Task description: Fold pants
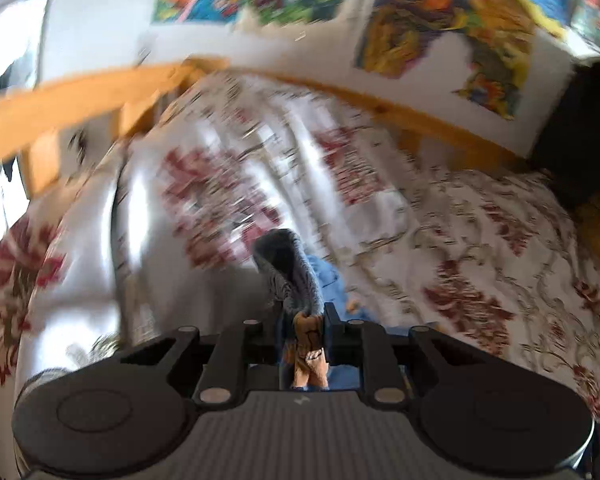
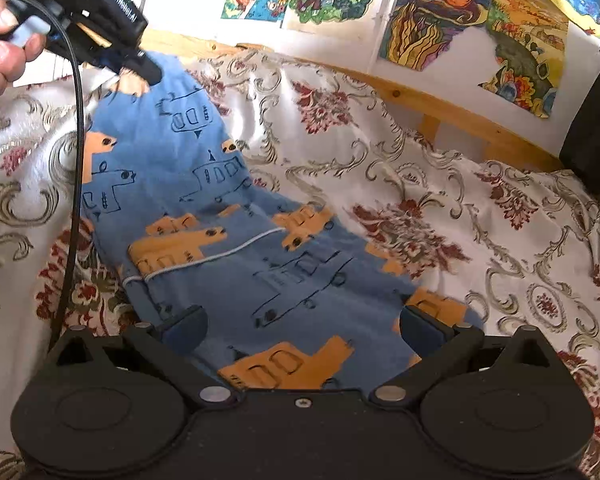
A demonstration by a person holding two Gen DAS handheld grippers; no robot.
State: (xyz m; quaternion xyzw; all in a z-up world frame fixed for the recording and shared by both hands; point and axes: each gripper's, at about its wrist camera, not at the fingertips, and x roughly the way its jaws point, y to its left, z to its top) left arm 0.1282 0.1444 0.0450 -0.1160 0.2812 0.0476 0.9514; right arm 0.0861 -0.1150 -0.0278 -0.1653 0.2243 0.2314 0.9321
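Floral bedspread (image 2: 440, 184) carries blue cotton pants with orange trucks (image 2: 204, 184). My left hand-held gripper (image 2: 140, 68) pinches their far end, lifting it for folding; my right hand-held gripper (image 2: 300, 326) gapes wide over the near end.

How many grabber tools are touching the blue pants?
1: the left gripper, jaws shut on the far end of the pants. The right gripper hovers open above the near end.

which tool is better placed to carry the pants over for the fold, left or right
Left, probably. The left tool is already shut on the raised end of the pants, while the right tool is open, its fingers straddling the near end lying on the bedspread, gripping nothing.
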